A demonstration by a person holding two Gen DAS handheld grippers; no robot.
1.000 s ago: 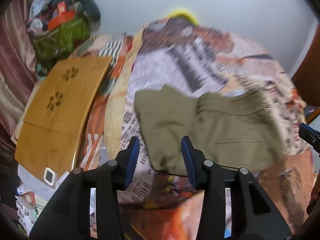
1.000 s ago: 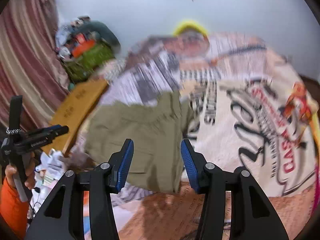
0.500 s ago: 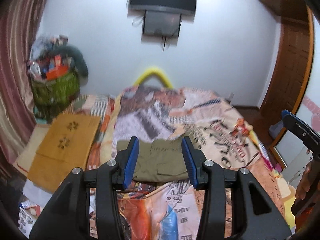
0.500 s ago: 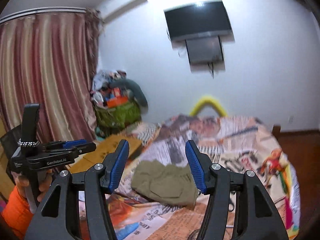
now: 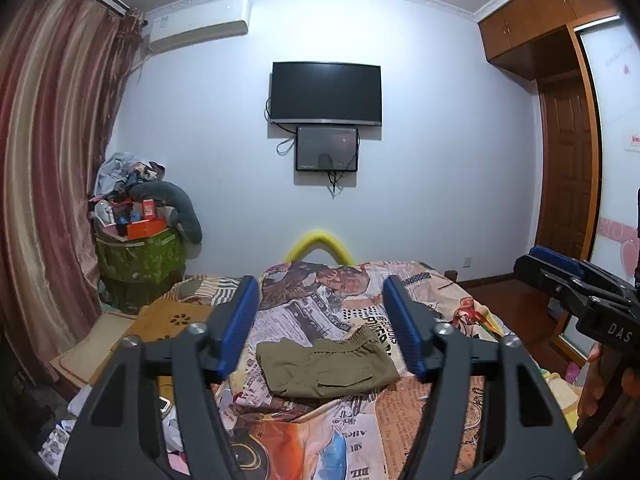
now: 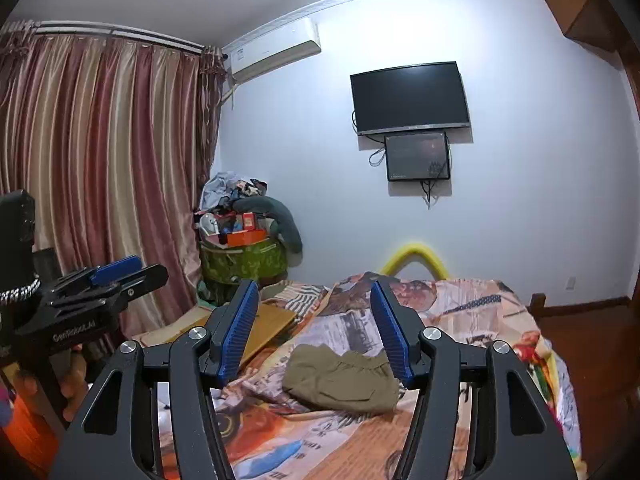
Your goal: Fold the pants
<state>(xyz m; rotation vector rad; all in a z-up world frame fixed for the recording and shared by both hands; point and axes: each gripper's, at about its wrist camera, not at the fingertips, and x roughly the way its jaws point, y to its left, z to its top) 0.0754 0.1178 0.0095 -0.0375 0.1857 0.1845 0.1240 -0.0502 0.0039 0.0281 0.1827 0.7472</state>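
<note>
Left gripper (image 5: 320,326): jaws opening, wide apart, nothing between them, held level above the near end of the bed. Right gripper (image 6: 314,328): jaws parted at a medium gap, also empty, same raised level pose. Neither touches cloth.

Olive cargo pants (image 5: 326,366) lie well ahead of both grippers, folded into a compact rectangle on the newspaper-print bedspread (image 5: 320,440), elastic waistband bunched at the far right corner, pocket flap on top. Wooden lap desk (image 5: 176,320) sits beside them at the bed's left edge; cluttered green basket (image 5: 140,264) in the corner, TV (image 5: 326,94) on the far wall.

Judgement: fold looks done, this reads as the pull-away. To finish well, keep both grippers clear and high so no pad snags the top layer. If a touch-up is wanted, the waistband corner sticks up and the near edge looks slightly uneven; press flat from above, don't pinch or drag, or the layers slide apart.
</note>
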